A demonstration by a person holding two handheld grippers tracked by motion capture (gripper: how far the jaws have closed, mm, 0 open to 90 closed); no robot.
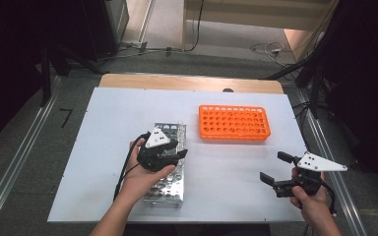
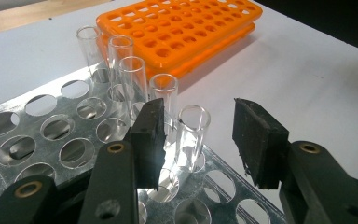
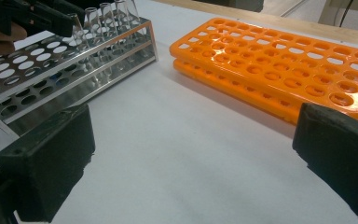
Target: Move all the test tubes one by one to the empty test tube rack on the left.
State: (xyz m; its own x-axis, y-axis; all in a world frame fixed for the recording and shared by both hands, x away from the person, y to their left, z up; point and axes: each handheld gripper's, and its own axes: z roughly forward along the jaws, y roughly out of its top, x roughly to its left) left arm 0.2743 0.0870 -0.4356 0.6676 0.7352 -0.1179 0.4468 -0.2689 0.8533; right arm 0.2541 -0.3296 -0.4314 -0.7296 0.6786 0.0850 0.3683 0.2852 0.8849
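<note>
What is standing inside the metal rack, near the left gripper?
Five clear glass tubes stand upright in a row of holes of the metal rack; the nearest sits between the open left gripper jaws. The other holes look empty. The tubes' bottoms are hidden below the plate.

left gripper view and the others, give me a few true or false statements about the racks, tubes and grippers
1. Clear glass test tubes stand in the silver perforated metal rack. True.
2. The flat orange plastic rack holds several tubes. False: its holes are empty.
3. The left gripper has its jaws clamped on a tube. False: the nearest tube stands between the jaws, but a gap shows beside the right pad.
4. The right gripper is open and holds nothing. True.
5. The orange rack lies on top of the metal rack. False: they lie apart on the white table.
</note>
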